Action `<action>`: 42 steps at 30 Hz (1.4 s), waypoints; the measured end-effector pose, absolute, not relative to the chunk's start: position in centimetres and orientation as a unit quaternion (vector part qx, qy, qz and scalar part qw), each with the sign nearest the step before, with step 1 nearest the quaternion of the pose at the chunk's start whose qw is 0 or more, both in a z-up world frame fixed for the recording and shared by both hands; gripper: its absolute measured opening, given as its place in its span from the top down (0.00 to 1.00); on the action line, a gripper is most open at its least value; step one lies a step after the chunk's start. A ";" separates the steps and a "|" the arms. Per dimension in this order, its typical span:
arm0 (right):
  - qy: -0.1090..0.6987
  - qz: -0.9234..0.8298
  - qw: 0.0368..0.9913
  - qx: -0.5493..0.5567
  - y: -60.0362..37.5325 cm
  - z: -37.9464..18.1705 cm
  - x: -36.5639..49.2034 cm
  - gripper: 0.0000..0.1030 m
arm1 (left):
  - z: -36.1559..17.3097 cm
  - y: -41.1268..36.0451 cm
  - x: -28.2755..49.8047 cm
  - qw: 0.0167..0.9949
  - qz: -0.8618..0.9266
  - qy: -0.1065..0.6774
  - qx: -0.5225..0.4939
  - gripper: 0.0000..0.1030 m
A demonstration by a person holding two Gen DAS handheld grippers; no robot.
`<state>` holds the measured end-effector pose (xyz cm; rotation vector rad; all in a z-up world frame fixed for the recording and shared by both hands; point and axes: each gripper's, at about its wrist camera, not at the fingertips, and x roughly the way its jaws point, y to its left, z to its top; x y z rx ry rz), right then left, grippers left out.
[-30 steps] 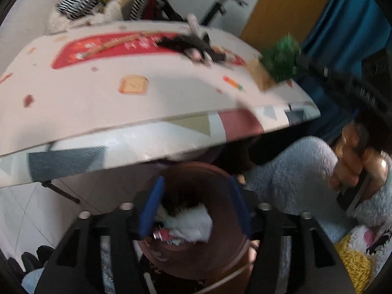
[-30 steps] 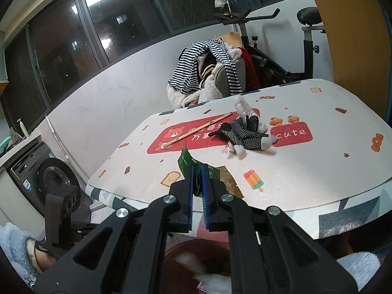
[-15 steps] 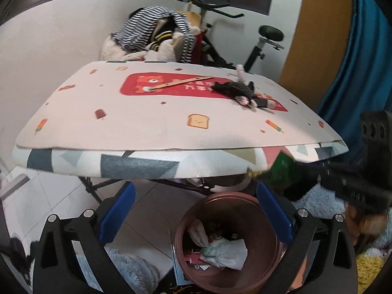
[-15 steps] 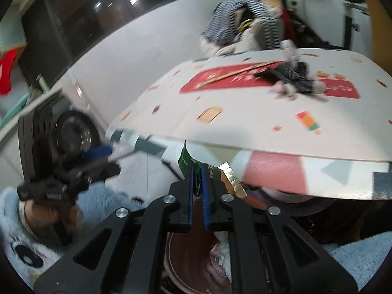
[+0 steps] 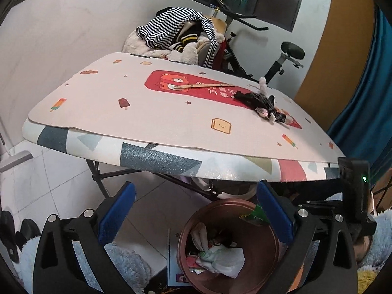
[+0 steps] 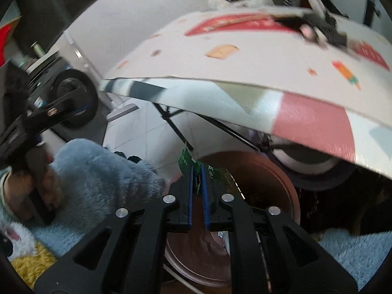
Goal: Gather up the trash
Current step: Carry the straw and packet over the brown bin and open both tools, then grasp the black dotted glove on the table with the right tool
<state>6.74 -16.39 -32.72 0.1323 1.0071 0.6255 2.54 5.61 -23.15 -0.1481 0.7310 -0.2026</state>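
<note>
Right gripper point(image 6: 198, 176) pinched tight on green wrapper point(image 6: 185, 159), white print on it too blurry to read, held right above brown trash bin point(image 6: 274, 171) under table edge. Left gripper point(image 5: 193, 210) spread wide, holding nothing, framing bin point(image 5: 272, 252). Only left view shows crumpled white paper point(image 5: 220, 257) inside bin, plus red bear mat point(image 5: 208, 89) with Chinese characters, not legible, on table point(image 5: 147, 112).
</note>
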 end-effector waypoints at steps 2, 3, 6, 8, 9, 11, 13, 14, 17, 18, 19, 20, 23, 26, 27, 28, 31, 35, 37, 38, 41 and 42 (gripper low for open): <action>0.486 0.278 0.826 0.063 -16.5 -33.4 7.1 0.89 | -23.3 5.4 2.6 0.926 -0.100 0.359 -0.068 0.06; 0.490 0.273 0.825 0.062 -16.6 -33.7 7.1 0.89 | -23.4 5.3 2.6 0.925 -0.099 0.361 -0.066 0.06; 0.501 0.261 0.823 0.054 -16.5 -34.2 7.4 0.87 | -23.6 5.4 2.8 0.924 -0.096 0.365 -0.068 0.06; 0.507 0.257 0.822 0.048 -16.4 -34.5 7.4 0.86 | -23.6 5.5 2.8 0.923 -0.094 0.366 -0.072 0.06; 0.508 0.254 0.822 0.046 -16.4 -34.5 7.4 0.85 | -23.7 5.6 2.8 0.923 -0.092 0.366 -0.075 0.06; 0.511 0.247 0.822 0.044 -16.4 -34.6 7.5 0.81 | -23.7 5.9 2.8 0.922 -0.089 0.367 -0.080 0.06; 0.515 0.240 0.822 0.043 -16.5 -34.7 7.7 0.67 | -23.8 6.1 2.9 0.921 -0.087 0.369 -0.085 0.06; 0.517 0.236 0.821 0.043 -16.4 -34.8 7.8 0.58 | -23.8 6.2 3.0 0.921 -0.086 0.369 -0.087 0.06; 0.507 0.229 0.830 0.047 -16.7 -34.6 7.6 0.13 | -23.9 6.5 3.0 0.921 -0.082 0.369 -0.094 0.06; 0.503 0.227 0.833 0.049 -16.9 -34.4 7.7 0.08 | -23.9 6.5 3.0 0.921 -0.082 0.369 -0.095 0.06; 0.502 0.225 0.834 0.050 -17.0 -34.4 7.7 0.06 | -23.9 6.6 3.0 0.921 -0.081 0.370 -0.096 0.06; 0.503 0.222 0.834 0.051 -17.1 -34.4 7.7 0.06 | -23.9 6.6 3.0 0.921 -0.080 0.370 -0.097 0.06; 0.501 0.222 0.835 0.051 -17.2 -34.2 7.7 0.06 | -23.9 6.6 3.1 0.921 -0.079 0.371 -0.096 0.06; 0.485 0.223 0.844 0.047 -17.2 -33.4 7.5 0.06 | -24.0 6.6 3.2 0.919 -0.082 0.374 -0.095 0.06; 0.478 0.225 0.848 0.046 -17.3 -33.1 7.4 0.06 | -24.0 6.6 3.2 0.917 -0.083 0.377 -0.096 0.06; 0.472 0.225 0.851 0.048 -17.4 -32.7 7.4 0.06 | -24.0 6.7 3.3 0.917 -0.083 0.378 -0.098 0.06; 0.456 0.217 0.861 0.055 -18.0 -31.5 7.5 0.06 | -23.8 7.0 3.5 0.915 -0.085 0.379 -0.109 0.06; 0.431 0.203 0.876 0.076 -19.8 -29.7 8.6 0.06 | -23.3 7.5 4.2 0.915 -0.079 0.376 -0.119 0.06; 0.419 0.198 0.882 0.086 -20.8 -28.8 9.4 0.06 | -22.7 7.7 4.7 0.920 -0.075 0.366 -0.116 0.06; 0.406 0.188 0.890 0.089 -21.5 -28.1 10.1 0.06 | -22.5 7.7 5.0 0.923 -0.073 0.360 -0.113 0.06; 0.374 0.163 0.908 0.095 -23.3 -26.7 11.9 0.06 | -21.2 7.7 6.1 0.935 -0.054 0.337 -0.094 0.06; 0.365 0.155 0.913 0.098 -24.1 -26.1 13.0 0.06 | -20.6 7.7 6.6 0.939 -0.051 0.328 -0.092 0.06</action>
